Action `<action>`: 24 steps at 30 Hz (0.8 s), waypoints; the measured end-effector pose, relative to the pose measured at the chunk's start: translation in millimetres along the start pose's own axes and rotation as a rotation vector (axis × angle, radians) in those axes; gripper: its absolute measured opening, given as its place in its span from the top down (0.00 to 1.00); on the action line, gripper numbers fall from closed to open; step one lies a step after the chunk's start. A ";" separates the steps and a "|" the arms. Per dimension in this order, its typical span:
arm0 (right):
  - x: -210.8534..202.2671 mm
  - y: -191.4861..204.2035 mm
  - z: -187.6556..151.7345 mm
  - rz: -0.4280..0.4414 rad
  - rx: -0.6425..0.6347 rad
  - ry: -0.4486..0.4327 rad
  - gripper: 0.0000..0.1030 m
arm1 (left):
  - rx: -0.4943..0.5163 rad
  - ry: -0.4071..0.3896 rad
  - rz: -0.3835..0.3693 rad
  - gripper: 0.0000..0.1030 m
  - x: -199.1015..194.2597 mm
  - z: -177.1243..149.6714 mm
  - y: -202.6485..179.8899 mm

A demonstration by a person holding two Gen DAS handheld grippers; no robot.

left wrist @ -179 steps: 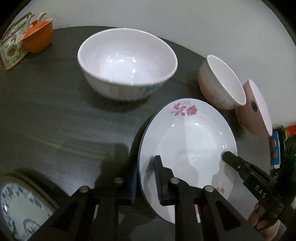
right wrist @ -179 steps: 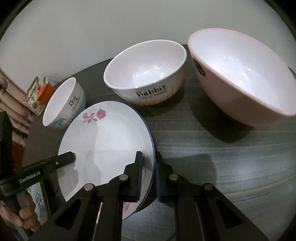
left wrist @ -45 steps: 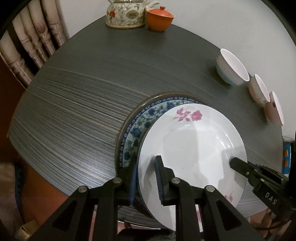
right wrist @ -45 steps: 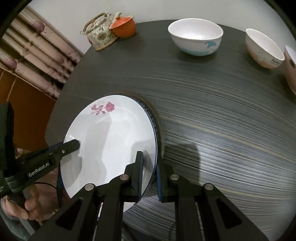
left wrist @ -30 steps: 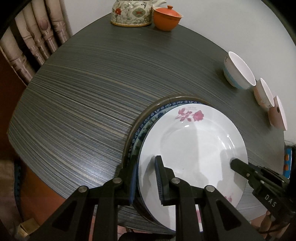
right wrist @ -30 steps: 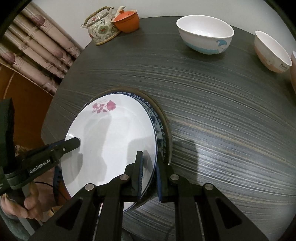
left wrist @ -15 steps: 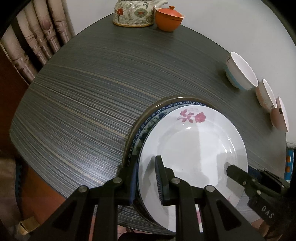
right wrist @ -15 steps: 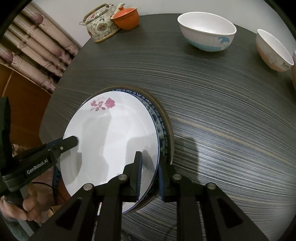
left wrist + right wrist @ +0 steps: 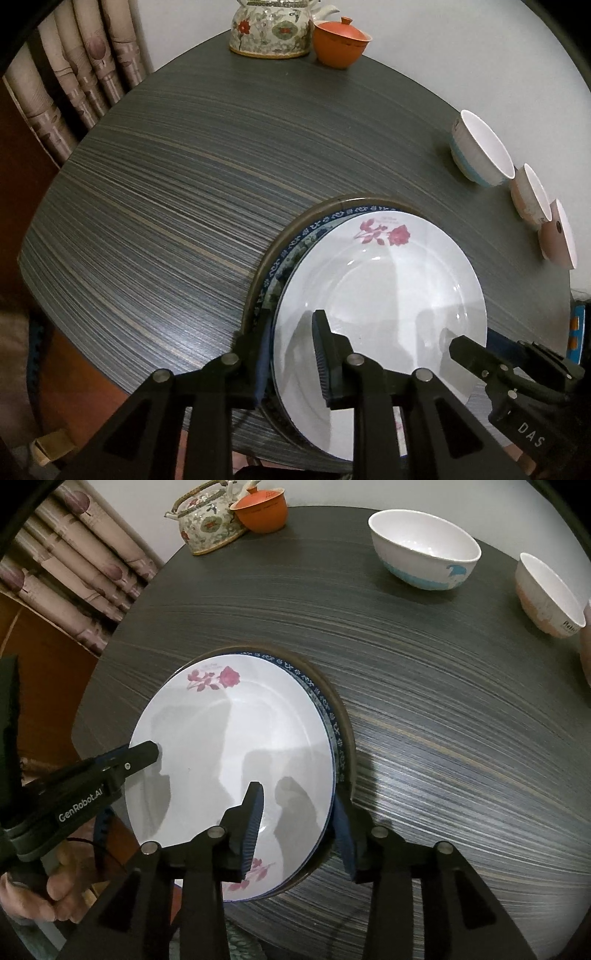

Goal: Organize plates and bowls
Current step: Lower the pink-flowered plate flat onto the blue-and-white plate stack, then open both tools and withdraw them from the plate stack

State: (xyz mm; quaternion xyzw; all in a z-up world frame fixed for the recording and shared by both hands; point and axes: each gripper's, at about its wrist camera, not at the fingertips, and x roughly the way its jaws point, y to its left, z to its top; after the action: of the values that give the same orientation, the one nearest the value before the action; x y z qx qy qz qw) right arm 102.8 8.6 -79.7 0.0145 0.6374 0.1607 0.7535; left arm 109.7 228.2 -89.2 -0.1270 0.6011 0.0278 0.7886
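From your left wrist view, the white rose plate (image 9: 388,295) is down on the blue-patterned plate (image 9: 295,243), which sits on a dark-rimmed plate or tray at the near edge of the grey table (image 9: 166,177). The white plate sits a little off-centre, so a crescent of blue pattern shows on one side. Your left gripper (image 9: 291,358) straddles the near rim, one finger inside the plate and one outside. The jaws have just eased apart slightly, and I judge the pads to be close on the rim but no longer pinching. Let go fully before you lift, or the plate will drag off the stack. Three bowls wait in a row at the far right: the blue-banded bowl (image 9: 480,151), a pinkish bowl (image 9: 530,195) and a third one (image 9: 559,236) beyond it.

Now your right wrist view. Your right gripper (image 9: 299,827) is clearly spread: the jaws have just been opening, and the rim stands between the pads with daylight on both sides. Draw it straight back, away from the rim, without tipping the plate. The left tool reaches onto the opposite rim here, your hand (image 9: 29,893) wrapped around its grip. The teapot (image 9: 207,524) and orange cup (image 9: 262,509) stand well clear at the far edge. Plates look stacked, so the bowls are likely next.
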 end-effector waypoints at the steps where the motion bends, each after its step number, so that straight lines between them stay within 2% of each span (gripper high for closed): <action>1: 0.3 0.2 -0.2 -0.001 -0.001 0.000 0.64 | 0.004 -0.003 0.005 0.78 -0.1 0.1 0.0; 12: 1.2 4.3 0.2 -0.020 -0.015 -0.007 0.62 | 0.004 -0.014 0.019 0.75 -1.3 0.4 -1.3; 19: 1.6 4.3 -0.6 -0.022 -0.018 -0.012 0.62 | 0.000 -0.032 0.010 0.70 -6.2 -0.7 -2.9; 24: -1.0 4.8 -3.5 -0.006 -0.027 -0.020 0.55 | -0.006 -0.046 0.013 0.68 -13.4 -1.4 -2.5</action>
State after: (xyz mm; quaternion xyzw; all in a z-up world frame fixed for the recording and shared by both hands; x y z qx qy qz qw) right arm 98.3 12.2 -78.3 0.0040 0.6275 0.1666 0.7606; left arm 105.1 226.9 -76.3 -0.1245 0.5833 0.0378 0.8017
